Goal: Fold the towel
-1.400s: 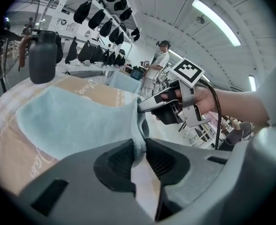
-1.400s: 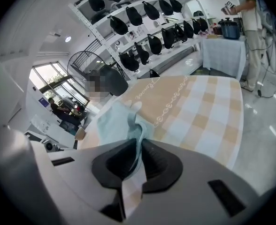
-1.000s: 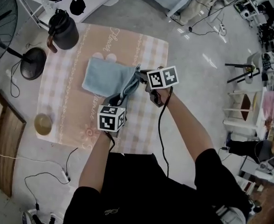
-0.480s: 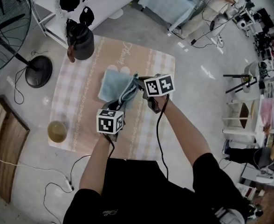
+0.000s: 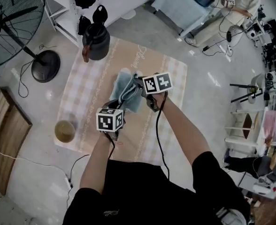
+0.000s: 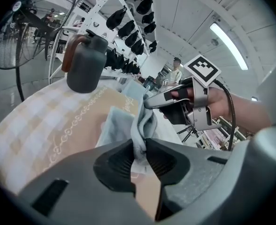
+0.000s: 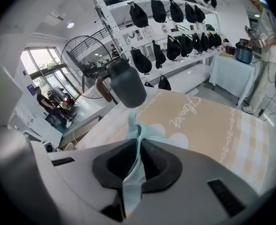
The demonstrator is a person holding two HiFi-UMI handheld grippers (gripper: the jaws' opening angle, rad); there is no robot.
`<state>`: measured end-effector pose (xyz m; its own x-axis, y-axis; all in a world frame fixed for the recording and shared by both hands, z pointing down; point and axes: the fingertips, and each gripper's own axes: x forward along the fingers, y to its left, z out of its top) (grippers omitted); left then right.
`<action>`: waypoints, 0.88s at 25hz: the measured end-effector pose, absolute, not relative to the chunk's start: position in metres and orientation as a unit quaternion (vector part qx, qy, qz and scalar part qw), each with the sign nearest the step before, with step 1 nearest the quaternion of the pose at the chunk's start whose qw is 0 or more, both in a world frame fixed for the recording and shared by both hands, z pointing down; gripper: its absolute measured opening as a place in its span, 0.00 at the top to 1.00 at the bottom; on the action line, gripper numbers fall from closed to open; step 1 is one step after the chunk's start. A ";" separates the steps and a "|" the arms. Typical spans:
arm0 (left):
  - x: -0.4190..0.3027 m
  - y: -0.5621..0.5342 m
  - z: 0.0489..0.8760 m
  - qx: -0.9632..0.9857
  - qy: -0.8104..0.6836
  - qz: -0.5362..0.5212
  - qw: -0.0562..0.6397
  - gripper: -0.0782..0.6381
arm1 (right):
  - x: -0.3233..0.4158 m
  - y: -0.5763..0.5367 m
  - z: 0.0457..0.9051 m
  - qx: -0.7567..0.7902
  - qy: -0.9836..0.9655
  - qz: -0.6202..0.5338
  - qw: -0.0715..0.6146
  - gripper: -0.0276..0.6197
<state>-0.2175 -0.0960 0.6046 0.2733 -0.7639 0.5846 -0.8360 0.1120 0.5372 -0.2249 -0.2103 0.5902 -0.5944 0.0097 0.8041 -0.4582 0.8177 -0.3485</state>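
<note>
A light blue towel [image 5: 128,92] lies partly on the peach checked tablecloth [image 5: 88,81], with one edge lifted and bunched between both grippers. My left gripper [image 5: 115,105] is shut on a fold of the towel [image 6: 139,125], which shows pinched between its dark pads [image 6: 121,161]. My right gripper [image 5: 140,82] is shut on another part of the same edge; a strip of towel [image 7: 134,139] runs through its jaws. In the left gripper view the right gripper [image 6: 151,105] holds the cloth just ahead of my left one [image 6: 139,148].
A dark jug [image 5: 96,41] with a brown handle stands at the cloth's far end. A bowl [image 5: 65,131] sits at the near left corner. A floor fan [image 5: 13,20] and racks of black bags [image 7: 175,13] stand beyond the table.
Both grippers have carried the held towel edge leftward across the cloth, toward the jug side. The flat part of the towel showing beyond them has narrowed.
</note>
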 end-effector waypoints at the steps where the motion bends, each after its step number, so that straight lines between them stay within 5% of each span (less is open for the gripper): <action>1: -0.220 -0.096 0.606 0.663 -0.603 0.040 0.443 0.78 | -0.228 -0.210 0.592 0.130 -0.850 0.272 0.432 0.91; 9: -0.247 -0.093 0.617 0.634 -0.631 0.024 0.445 0.77 | -0.255 -0.208 0.595 0.117 -0.871 0.279 0.387 0.91; 13: -0.268 -0.086 0.619 0.603 -0.664 0.019 0.442 0.63 | -0.262 -0.204 0.581 0.111 -0.889 0.290 0.336 0.67; 22: -0.250 -0.060 0.616 0.626 -0.658 0.057 0.415 0.60 | -0.213 -0.170 0.578 0.125 -0.901 0.232 0.344 0.65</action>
<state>-0.2500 -0.0596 0.6165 0.1282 -0.7758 0.6178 -0.8710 0.2099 0.4442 -0.2130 -0.1701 0.5784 -0.7322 -0.0664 0.6778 -0.3850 0.8613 -0.3315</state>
